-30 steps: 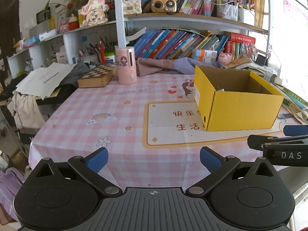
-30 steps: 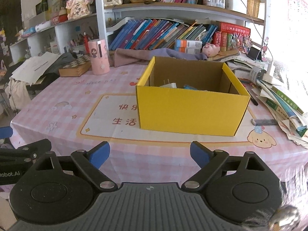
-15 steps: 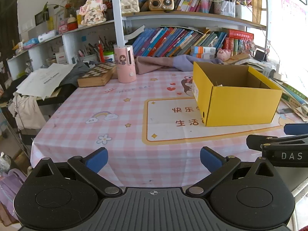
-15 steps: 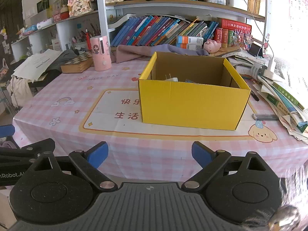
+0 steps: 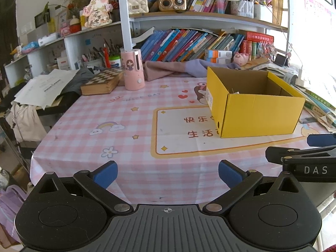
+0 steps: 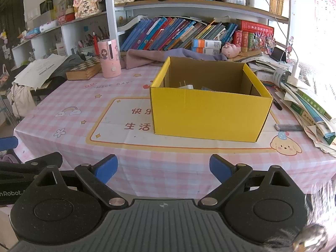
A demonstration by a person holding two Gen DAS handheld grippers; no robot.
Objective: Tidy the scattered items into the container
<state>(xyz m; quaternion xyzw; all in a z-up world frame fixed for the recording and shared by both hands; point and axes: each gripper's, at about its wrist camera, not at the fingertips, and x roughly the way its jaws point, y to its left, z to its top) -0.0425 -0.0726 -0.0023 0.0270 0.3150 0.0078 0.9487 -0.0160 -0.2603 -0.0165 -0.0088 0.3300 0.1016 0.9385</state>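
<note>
Pink table (image 6: 63, 109), box (image 6: 210, 115) mid-right; both grippers (image 5: 168, 171) (image 6: 163, 168) wide, empty. Could easily shove box reaching in.

Bright window glare (fisheye-bent edges)

Pink checked table (image 6: 63, 113) carries yellow box (image 6: 210, 113), chessboard (image 6: 84, 68).

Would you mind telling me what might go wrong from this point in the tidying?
1. The grey bar right of the yellow cardboard box lies flat beside a paper stack; grabbing it may drag papers along.
2. The black pen sits half hidden behind the box and is easy to miss.
3. Both open grippers, left and right, sit close together and may collide.
</note>
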